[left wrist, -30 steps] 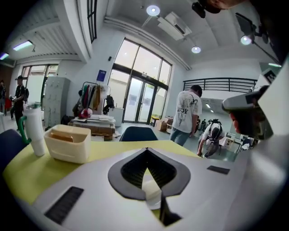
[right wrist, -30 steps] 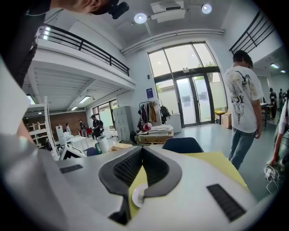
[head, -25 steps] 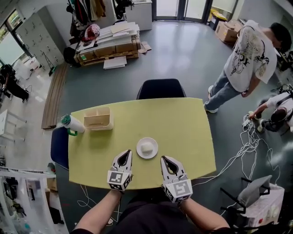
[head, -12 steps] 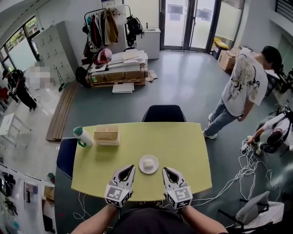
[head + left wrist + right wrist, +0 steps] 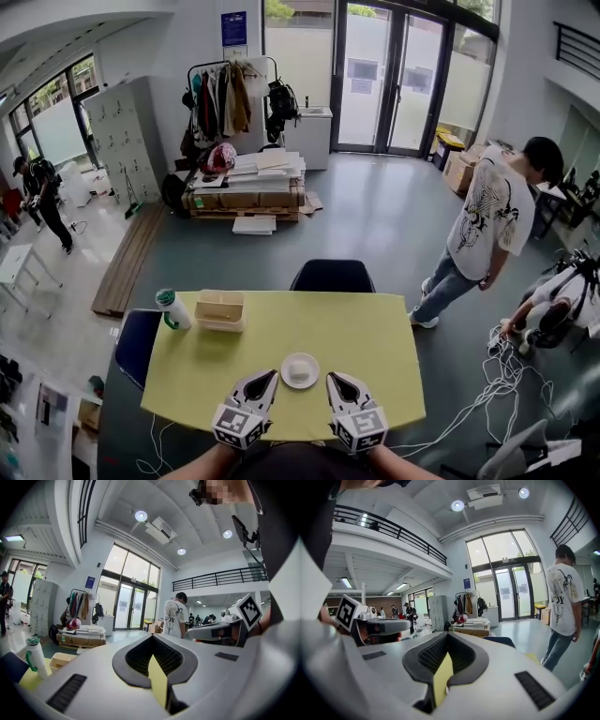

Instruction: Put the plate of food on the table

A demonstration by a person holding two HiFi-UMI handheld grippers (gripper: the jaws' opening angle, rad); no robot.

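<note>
- The plate of food (image 5: 300,370) is sitting flat on the yellow tabletop (image 5: 375,328), near your edge, and looks already set down.
- It is lying just ahead of your two grippers and between them, about equally near each. Being round, it favours neither side.
- You are holding the left gripper (image 5: 268,379) and the right gripper (image 5: 335,381) with jaws closed on nothing.

Bright daylight thru glass doors (image 5: 375,94); strong fisheye warp, gripper-view corners dark.

No legible text anywhere (blue wall sign (image 5: 234,28) and shirt print (image 5: 483,214) too blurred)
</note>
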